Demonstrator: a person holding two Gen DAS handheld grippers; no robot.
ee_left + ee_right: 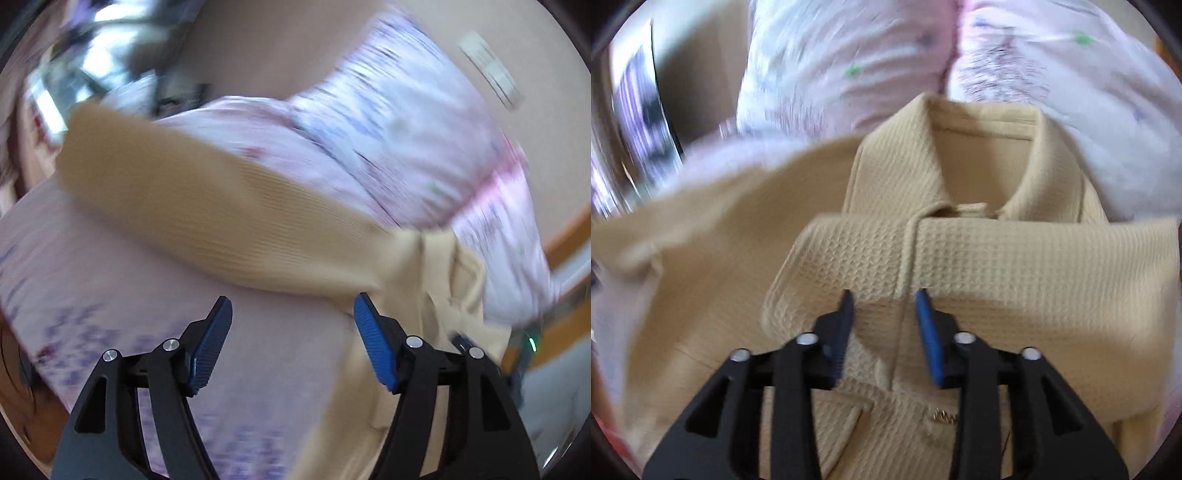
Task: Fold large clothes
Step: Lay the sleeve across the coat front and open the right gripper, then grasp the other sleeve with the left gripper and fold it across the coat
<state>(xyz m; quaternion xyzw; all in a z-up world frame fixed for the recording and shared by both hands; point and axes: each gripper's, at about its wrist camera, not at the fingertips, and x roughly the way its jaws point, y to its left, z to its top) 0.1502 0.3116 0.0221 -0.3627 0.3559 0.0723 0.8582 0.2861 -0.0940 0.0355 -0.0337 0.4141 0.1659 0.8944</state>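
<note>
Pink floral bedding [1052,55] carries the tan waffle shirt [1015,266], collar away from the right gripper [884,299], whose parted fingers straddle its placket, nearer than the left gripper [291,306], open and empty beside a sleeve [207,221].

Tan waffle-knit collared shirt [997,266] lies face-up on the pink floral bedsheet [849,66], one sleeve folded across its chest below the collar.
</note>
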